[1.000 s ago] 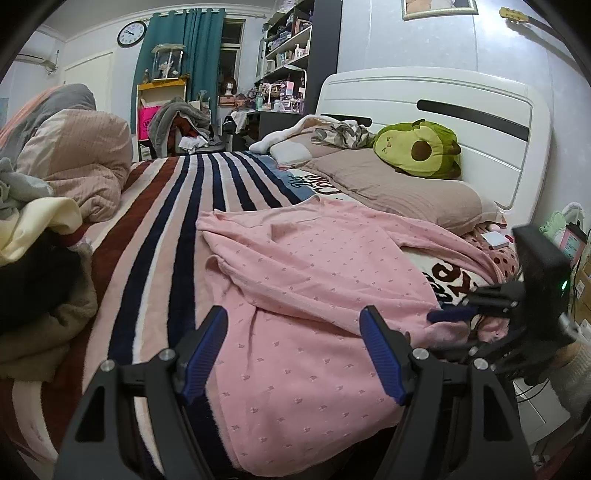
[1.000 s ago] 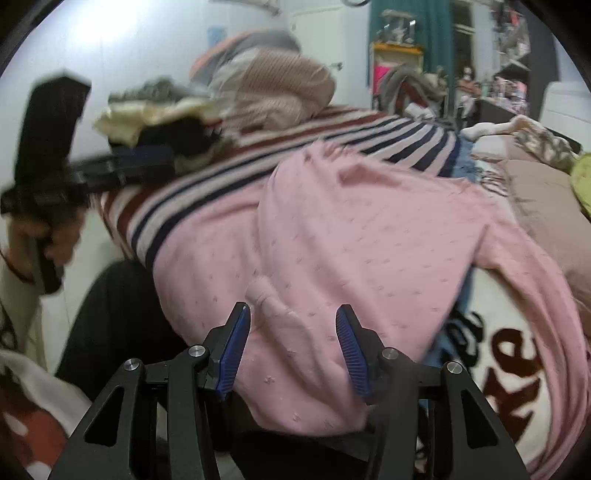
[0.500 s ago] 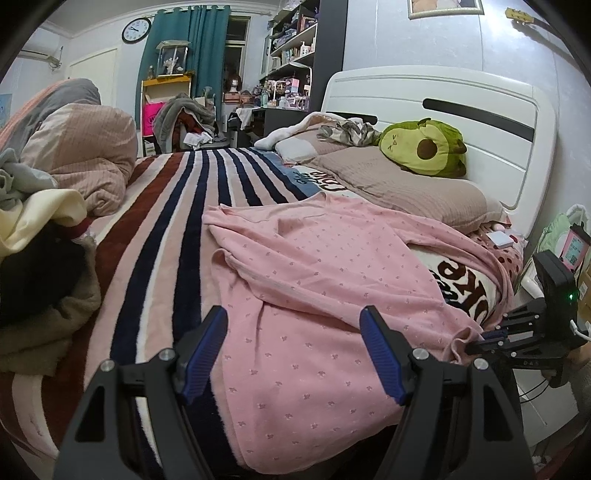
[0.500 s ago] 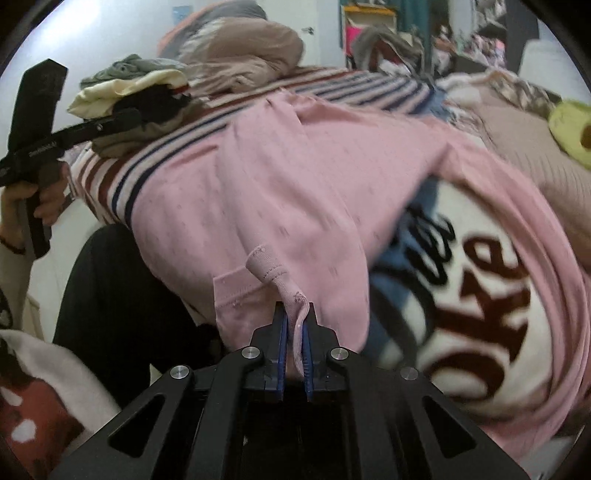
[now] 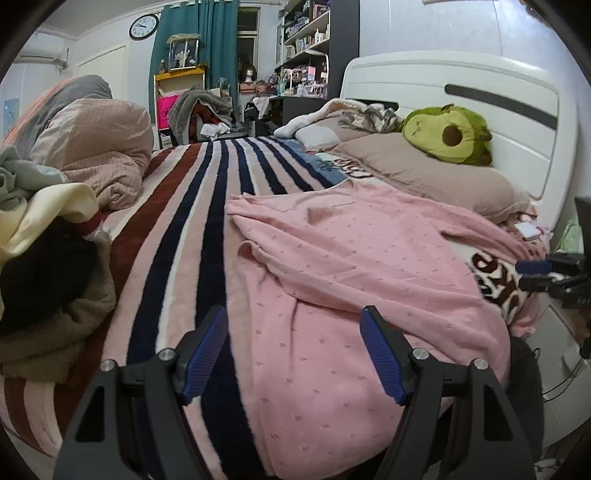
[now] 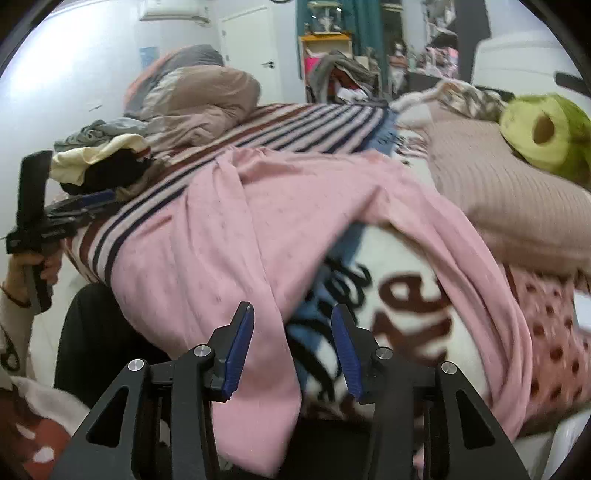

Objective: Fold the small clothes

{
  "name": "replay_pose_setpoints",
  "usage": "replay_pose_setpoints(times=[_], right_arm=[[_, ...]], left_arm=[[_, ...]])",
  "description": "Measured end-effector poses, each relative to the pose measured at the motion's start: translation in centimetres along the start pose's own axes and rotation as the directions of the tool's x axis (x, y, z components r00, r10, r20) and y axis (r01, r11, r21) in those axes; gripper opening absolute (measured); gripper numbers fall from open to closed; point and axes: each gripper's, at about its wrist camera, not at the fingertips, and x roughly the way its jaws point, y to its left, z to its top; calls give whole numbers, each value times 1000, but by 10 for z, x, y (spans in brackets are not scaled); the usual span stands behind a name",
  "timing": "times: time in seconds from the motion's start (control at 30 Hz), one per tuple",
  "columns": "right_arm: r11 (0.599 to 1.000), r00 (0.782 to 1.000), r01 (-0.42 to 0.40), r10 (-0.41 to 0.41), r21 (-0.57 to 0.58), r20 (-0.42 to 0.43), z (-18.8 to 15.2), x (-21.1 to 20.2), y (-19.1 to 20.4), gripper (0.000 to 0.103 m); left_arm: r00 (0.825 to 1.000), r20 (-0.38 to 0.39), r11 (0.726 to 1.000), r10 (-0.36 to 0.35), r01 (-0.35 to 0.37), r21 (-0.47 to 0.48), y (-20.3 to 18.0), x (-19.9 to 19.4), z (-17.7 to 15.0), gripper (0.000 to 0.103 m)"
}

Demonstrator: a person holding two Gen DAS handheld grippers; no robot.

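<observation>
Left wrist view: the pink garment (image 5: pixel 354 266) lies spread on the striped bed (image 5: pixel 207 206); a clothes heap (image 5: pixel 48 236) is left, the avocado plush (image 5: pixel 448 134) by the pillow. Left tongs (image 5: pixel 295 350) gape empty; right tongs (image 6: pixel 291 349), jaws just reopened, straddle a hanging fold without pinching it

Bedroom: white headboard (image 5: pixel 458 122), teal curtain (image 5: pixel 218 55), wall clock (image 5: pixel 143 26), cluttered shelves (image 5: pixel 306 33), pale walls

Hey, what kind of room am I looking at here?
A lived-in bedroom, most likely. There's a bed with a white headboard and a striped blanket, a pillow with a green plush toy on it, and a pink top spread out among piles of clothes.
</observation>
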Motion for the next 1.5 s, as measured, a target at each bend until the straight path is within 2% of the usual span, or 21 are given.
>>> replay_pose_setpoints(times=[0.2, 0.37, 0.5, 0.77, 0.9, 0.97, 1.03, 1.07, 1.13, 1.17, 1.23, 1.37, 1.47, 1.5], right_arm=[[995, 995, -91, 92, -32, 29, 25, 35, 13, 40], [987, 988, -154, 155, -52, 18, 43, 69, 24, 40], [983, 986, -165, 164, -76, -12, 53, 90, 28, 41], [980, 982, -186, 184, -73, -30, 72, 116, 21, 41], [979, 981, -192, 190, -65, -27, 79, 122, 17, 41], [980, 982, -190, 189, -58, -26, 81, 124, 14, 41], [981, 982, -189, 188, -50, -25, 84, 126, 12, 41], [981, 982, -190, 189, -44, -25, 85, 128, 10, 41], [981, 981, -193, 192, -33, -25, 87, 131, 8, 41], [981, 981, -193, 192, -30, -25, 88, 132, 8, 41], [981, 981, -191, 190, -28, -27, 90, 135, 7, 41], [983, 983, -180, 180, -22, -28, 94, 140, 4, 41], [986, 985, -166, 165, -15, -39, 94, 145, 3, 41], [987, 986, -159, 158, -17, -44, 94, 148, 3, 41]], left_arm=[[994, -82, 997, 73, -69, 45, 9, 41, 4, 70], [986, -154, 996, 55, -43, 77, 12, 76, 4, 68], [979, -196, 995, 54, -36, 94, 14, 104, 8, 60], [980, -184, 987, 79, -50, 156, 19, 145, 42, 60], [983, -161, 988, 88, -65, 143, 28, 160, 58, 60], [986, -141, 991, 88, -73, 108, 36, 163, 66, 53], [988, -132, 995, 75, -65, 80, 44, 163, 70, 34], [988, -137, 996, 63, -53, 76, 46, 164, 71, 30], [988, -154, 997, 24, -13, 73, 47, 167, 71, 13], [988, -155, 997, 9, 3, 75, 46, 167, 70, 10], [992, -128, 997, 8, 2, 74, 46, 160, 69, 9], [999, -49, 1000, 7, -7, -5, 59, 136, 67, 9], [999, -38, 999, 18, -19, -46, 68, 129, 59, 9], [998, -47, 997, 42, -44, -56, 71, 128, 56, 9]])
